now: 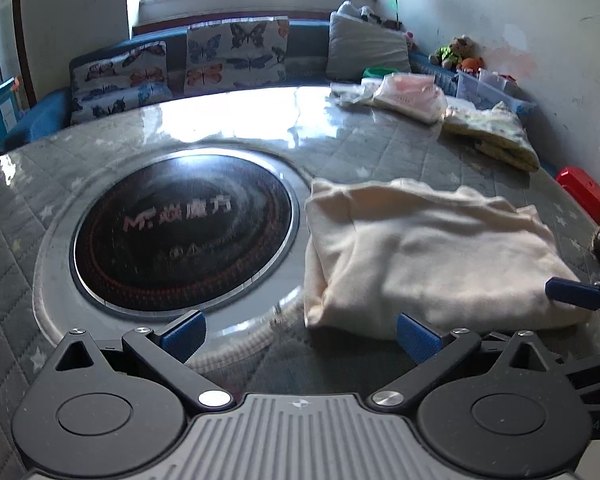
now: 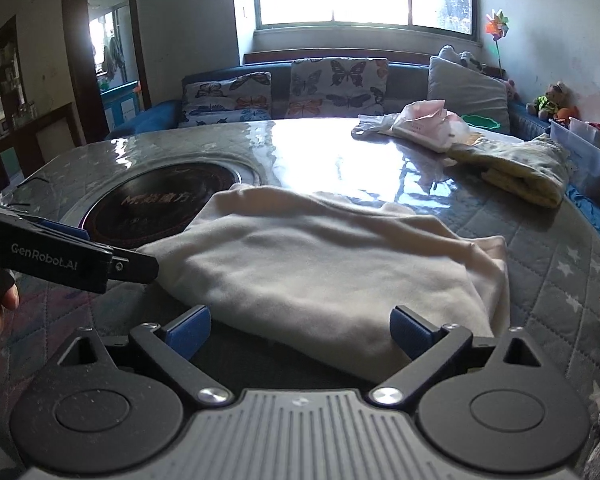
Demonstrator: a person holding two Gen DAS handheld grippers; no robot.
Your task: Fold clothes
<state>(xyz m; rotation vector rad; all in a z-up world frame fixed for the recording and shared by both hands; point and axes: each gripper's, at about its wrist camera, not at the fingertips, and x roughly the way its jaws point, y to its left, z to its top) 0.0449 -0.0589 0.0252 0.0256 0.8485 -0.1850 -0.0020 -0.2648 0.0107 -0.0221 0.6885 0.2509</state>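
Left tongs (image 1: 300, 336): spread wide, blue pads apart, holding nothing; they hover low over the desk (image 1: 380, 136), which is covered with grey quilted star-print cloth under a glossy clear sheet.

Right tongs (image 2: 300, 332): likewise spread, empty, just short of the near edge of the garment.

Cream garment (image 2: 332, 268): folded into a thick rectangular bundle, lying flat on the desk. It sits directly ahead of the right tongs and ahead and to the right of the left tongs, whose right pad (image 1: 416, 338) stands just beside its near-left corner; contact cannot be told.

Round black induction hob (image 1: 184, 232): set into the desk, ahead of the left tongs, its rim touching or slightly under the garment's left edge.

Yellow patterned folded cloth (image 2: 528, 172): far right, well beyond the garment.

Pink-and-white clothes pile (image 2: 424, 124): further back, near the desk's far edge.

Butterfly-print cushions (image 2: 336, 88): on a blue sofa beyond the desk, under the window.
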